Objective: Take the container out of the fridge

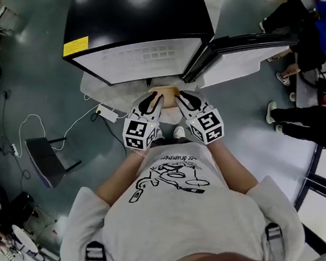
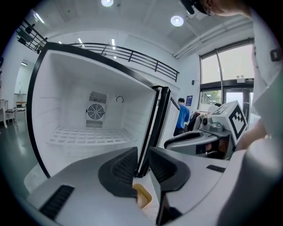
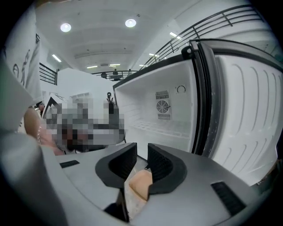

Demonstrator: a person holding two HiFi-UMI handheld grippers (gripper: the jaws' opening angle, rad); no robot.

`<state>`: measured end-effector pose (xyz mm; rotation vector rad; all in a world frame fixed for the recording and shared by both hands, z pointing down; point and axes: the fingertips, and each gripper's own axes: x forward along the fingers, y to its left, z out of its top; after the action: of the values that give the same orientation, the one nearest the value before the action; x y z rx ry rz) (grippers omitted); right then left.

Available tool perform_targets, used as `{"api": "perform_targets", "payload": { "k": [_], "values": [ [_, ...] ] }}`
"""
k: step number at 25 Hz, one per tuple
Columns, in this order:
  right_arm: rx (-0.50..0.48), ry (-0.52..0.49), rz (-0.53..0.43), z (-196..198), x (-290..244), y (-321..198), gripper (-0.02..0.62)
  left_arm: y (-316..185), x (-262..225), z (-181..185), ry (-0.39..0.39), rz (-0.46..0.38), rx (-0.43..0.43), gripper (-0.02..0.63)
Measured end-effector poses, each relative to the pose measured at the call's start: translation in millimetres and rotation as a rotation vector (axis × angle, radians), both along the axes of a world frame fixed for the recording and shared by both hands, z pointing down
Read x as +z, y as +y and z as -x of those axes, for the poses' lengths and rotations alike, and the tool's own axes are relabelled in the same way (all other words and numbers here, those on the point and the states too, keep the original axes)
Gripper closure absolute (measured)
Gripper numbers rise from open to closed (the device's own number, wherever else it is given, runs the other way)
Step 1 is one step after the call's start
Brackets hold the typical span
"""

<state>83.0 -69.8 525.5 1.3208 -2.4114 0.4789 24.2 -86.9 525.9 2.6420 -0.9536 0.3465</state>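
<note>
Container [image 1: 166, 91] outside fridge [image 1: 138, 18] — left claw [image 2: 142, 159], right claw [image 3: 142, 155] narrowly parted, empty.

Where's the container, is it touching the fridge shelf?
Apart. Left gripper view: the shelf is bare inside the fridge, the container outside, low beneath the jaws.

The fridge [image 1: 138, 13] mouth is free to enter, with its open door [image 1: 243, 62] walling the right.

Bright overhead lamps [image 2: 177, 20] glare on the fridge [image 1: 137, 7]; edges fisheye-bent.
</note>
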Motion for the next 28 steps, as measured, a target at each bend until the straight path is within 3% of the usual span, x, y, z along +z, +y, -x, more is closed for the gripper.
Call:
{"api": "perform_targets", "payload": {
  "k": [10, 28],
  "values": [
    [-0.026, -0.046, -0.074, 9.8, -80.2, 9.5, 0.539, 12.7, -90.0, -3.5, 0.078, -0.112, 0.050, 0.581],
    [-0.095, -0.080, -0.189, 29.9, -184.2, 37.2, 0.557, 43.0, -199.2, -3.4, 0.168, -0.240, 0.136, 0.591]
  ]
}}
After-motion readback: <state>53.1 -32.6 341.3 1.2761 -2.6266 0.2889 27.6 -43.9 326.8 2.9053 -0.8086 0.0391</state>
